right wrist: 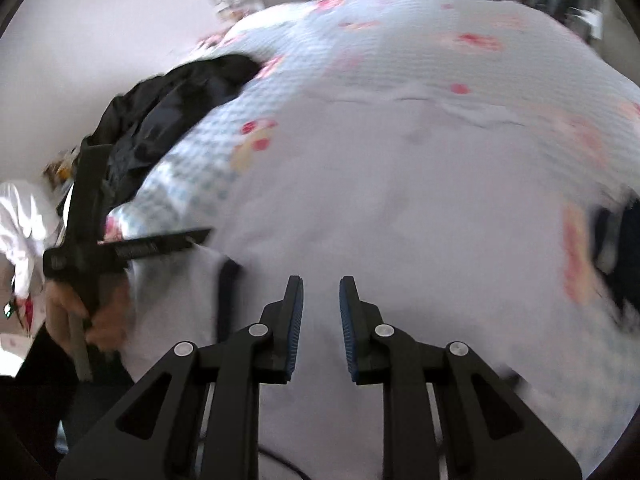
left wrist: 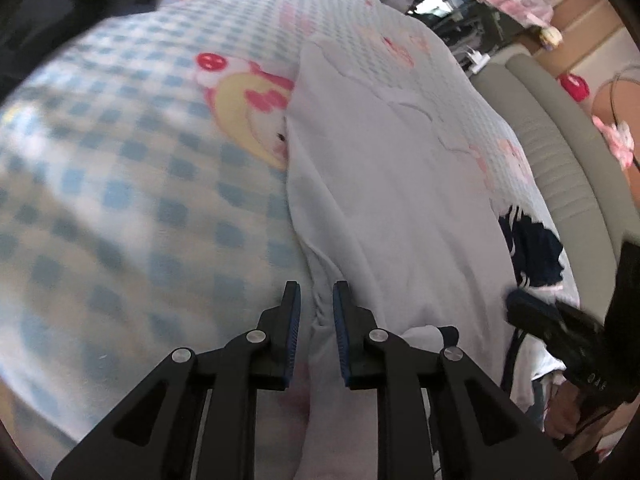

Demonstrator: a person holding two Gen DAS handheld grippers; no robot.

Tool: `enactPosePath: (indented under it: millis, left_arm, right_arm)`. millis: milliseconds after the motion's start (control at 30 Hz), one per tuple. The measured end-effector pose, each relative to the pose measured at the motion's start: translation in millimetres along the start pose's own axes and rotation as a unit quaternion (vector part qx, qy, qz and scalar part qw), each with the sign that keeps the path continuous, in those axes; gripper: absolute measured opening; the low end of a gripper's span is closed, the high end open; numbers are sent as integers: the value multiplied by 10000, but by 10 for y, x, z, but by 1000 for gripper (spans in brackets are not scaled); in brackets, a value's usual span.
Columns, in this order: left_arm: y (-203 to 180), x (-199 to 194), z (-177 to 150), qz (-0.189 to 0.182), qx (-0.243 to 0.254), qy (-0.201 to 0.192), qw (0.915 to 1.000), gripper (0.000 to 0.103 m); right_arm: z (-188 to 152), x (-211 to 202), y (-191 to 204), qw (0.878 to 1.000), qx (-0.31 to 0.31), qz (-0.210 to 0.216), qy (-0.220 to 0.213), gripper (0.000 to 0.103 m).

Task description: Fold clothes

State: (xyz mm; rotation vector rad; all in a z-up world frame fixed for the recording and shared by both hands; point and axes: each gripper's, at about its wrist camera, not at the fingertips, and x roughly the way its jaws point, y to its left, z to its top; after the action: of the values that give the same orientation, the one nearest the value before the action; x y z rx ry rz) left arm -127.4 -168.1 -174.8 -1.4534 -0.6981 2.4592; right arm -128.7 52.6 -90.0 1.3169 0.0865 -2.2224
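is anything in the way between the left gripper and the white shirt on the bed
Nothing visible. The left gripper hangs right over the white shirt, jaws slightly apart above its folded edge with no cloth pinched. The black clothes lie off at the bed's far corner, and the right gripper is beside it, not between.

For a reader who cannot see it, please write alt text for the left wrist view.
A white garment lies spread on a bed with a blue checked cartoon-print cover. The left gripper hovers over the garment's edge, jaws slightly apart and empty. The right gripper shows at the right edge.
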Motion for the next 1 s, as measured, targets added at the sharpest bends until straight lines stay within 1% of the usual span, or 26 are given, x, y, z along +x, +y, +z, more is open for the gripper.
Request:
enactPosePath:
  millis: [67,167,200,233,333,400,467,500,533,567,600,667,767,833,900,1000]
  left_arm:
    - [-10,-3,11,-91,47,-19,9999,18]
    - [112,-42,24,-365,-279,-78,9989,20]
    - [130,-43,4,-420,-326,-55,9986,23]
    - [110,-40,-20,-408,-261,-31,9988,23]
    - [-8,12,-49,-144,35,-5,9999,23]
    - [-51,104,-27,-45,58,107,9999,25]
    - [-115,148,-37,86,214,153,9996,25]
    - [-148,167,-45,153,299,172,9993,22]
    - [-181,186,-52,220,385,191,9988,21]
    - [-214,205,-59,287,470,210,9983,17]
    - [-263,232,-82,421,571,220,9972,10]
    - [-315,253,-109,693,678,168,9951,8]
    - [-350,178,-116,1055,748,-26,9916,7]
    - [-304,113,-109,1371,681,-158,9881,6]
    - [-175,42,-82,1343,410,-206,9899,6]
    - [-123,-73,-67,1074,204,-417,9931,6]
  right_arm:
    - [105,211,171,9998,-139,-23,106,18]
    - [181,456,373,9989,-359,-117,273,18]
    - [178,521,401,9985,-393,-124,353,18]
    - [172,585,415,9981,-410,-148,443,18]
    - [141,741,462,9970,-457,-95,620,18]
    - [103,817,472,9968,-431,-77,674,18]
    - [71,858,431,9969,-286,-40,733,18]
    - [56,864,396,9970,-185,15,753,18]
    - [49,857,378,9970,-126,43,765,18]
    - [47,842,367,9969,-87,57,774,18]
    - [45,799,367,9972,-78,40,736,18]
    - [43,687,376,9981,-87,-22,617,18]
    - [25,515,371,9989,-85,-116,438,18]
    - [-11,402,327,9990,-73,-246,355,18]
    - [-47,333,236,9985,-25,-427,347,18]
    - [-91,326,43,9962,131,-726,464,18]
